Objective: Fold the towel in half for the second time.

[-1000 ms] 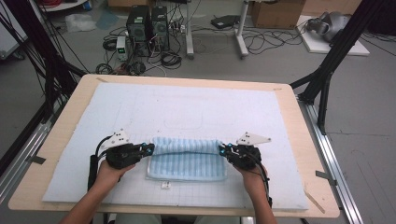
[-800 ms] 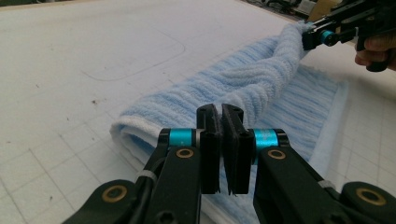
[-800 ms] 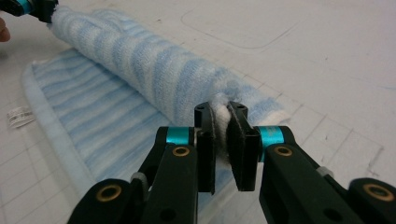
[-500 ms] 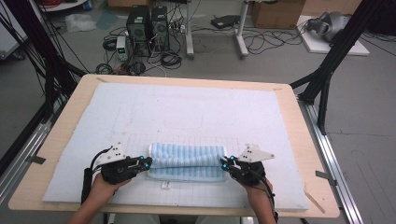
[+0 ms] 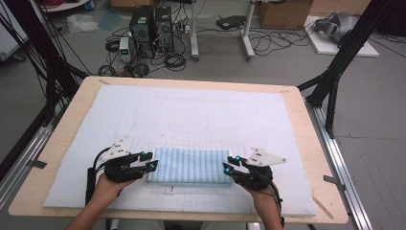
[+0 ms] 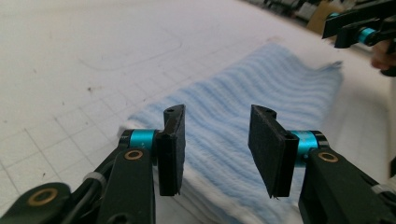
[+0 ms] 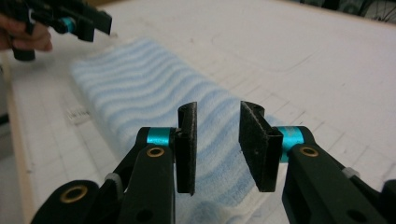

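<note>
A folded blue-and-white striped towel lies flat on the white mat near the table's front edge. My left gripper sits at the towel's left end and my right gripper at its right end. In the left gripper view the jaws stand apart over the towel's near corner, with the pads not pressing on it. The right gripper view has its jaws apart above the towel in the same way. Both pairs of jaws have just been opening, and the towel lies loose beneath them.
The white gridded mat covers most of the wooden table. A small white tag lies just in front of the towel. Black frame posts stand at both sides. Computers and cables lie on the floor beyond the far edge.
Both grippers, shut on the towel's ends a second ago, drew the fold toward the near edge, then opened and let go. The towel now lies flat.
</note>
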Demonstrator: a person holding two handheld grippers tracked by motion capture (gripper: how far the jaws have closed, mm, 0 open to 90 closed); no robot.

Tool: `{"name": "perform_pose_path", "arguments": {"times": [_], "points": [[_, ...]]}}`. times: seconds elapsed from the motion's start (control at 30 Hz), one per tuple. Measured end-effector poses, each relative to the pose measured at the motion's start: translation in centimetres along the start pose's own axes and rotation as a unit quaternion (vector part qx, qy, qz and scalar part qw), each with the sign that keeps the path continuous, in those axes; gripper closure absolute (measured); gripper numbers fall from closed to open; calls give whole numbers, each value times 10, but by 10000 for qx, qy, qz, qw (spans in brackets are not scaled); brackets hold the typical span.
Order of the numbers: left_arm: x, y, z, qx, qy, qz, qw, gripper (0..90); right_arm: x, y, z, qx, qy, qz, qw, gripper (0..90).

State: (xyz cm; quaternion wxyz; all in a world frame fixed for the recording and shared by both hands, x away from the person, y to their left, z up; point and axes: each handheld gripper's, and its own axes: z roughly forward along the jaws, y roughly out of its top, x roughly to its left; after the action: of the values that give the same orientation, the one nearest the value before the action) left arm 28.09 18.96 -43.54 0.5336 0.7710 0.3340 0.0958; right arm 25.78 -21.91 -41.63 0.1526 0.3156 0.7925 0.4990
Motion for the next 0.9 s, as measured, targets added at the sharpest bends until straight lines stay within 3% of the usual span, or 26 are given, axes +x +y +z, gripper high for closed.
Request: {"name": "perform_pose_path", "arguments": {"times": [0.1,0.2,0.27,0.47,0.63,0.77,0.9], "points": [[0,-3,10,280,60,46,9996,579,1,-6,20,470,88,-124,9988,672],[0,-7,15,643,133,112,9978,585,4,-11,28,790,160,-259,9964,660],[1,-9,17,738,135,62,9972,582,5,-15,32,1045,162,-396,9936,646],[0,-6,12,891,189,113,9958,581,5,-16,26,1081,328,-448,9926,580],[13,4,13,430,242,-54,9988,553,-5,-3,25,511,318,-180,9980,533],[26,13,26,467,281,-73,9985,555,-17,3,44,646,208,-126,9976,564],[35,18,43,866,467,-66,9951,605,-24,6,63,982,64,-174,9950,583]]}}
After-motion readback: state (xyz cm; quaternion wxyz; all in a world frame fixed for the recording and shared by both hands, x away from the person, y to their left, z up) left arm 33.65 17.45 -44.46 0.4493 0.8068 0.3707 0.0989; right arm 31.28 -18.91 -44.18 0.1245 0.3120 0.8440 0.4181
